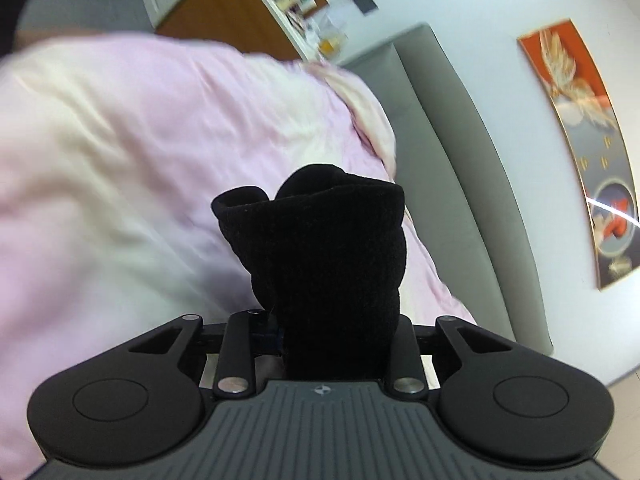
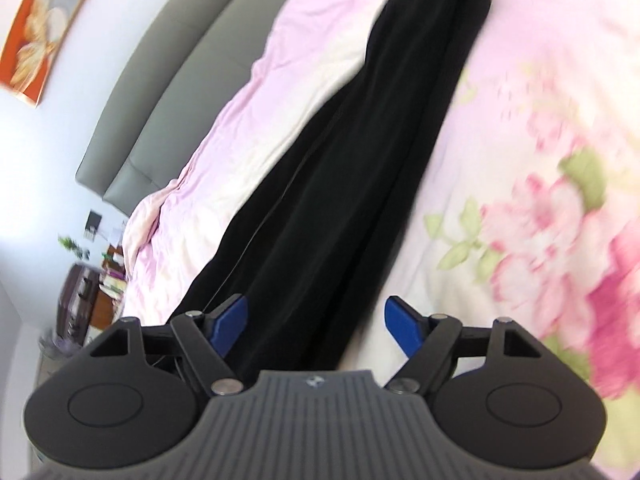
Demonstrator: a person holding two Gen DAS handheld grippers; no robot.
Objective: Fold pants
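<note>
1. The left gripper is closed narrow on a bunched end of the black pants; the cloth stands up out of it in one thick wad and hides the fingertips.
2. The right gripper stands wide, its two blue fingers apart on either side of the pants and gripping nothing; whether the left finger touches the cloth cannot be told.
3. One pair of pants is in view. In the right wrist view it stretches as a long dark strip from the near edge away to the far top, lying on the bed with lengthwise folds.
4. Under it lies one pink bedspread, plain pink to the left and printed with pink flowers and green leaves to the right.
5. One grey padded headboard runs along the bed's far side, against a pale wall.
6. One framed orange picture hangs on that wall.
7. A wooden cabinet with blurred small items stands far left.
</note>
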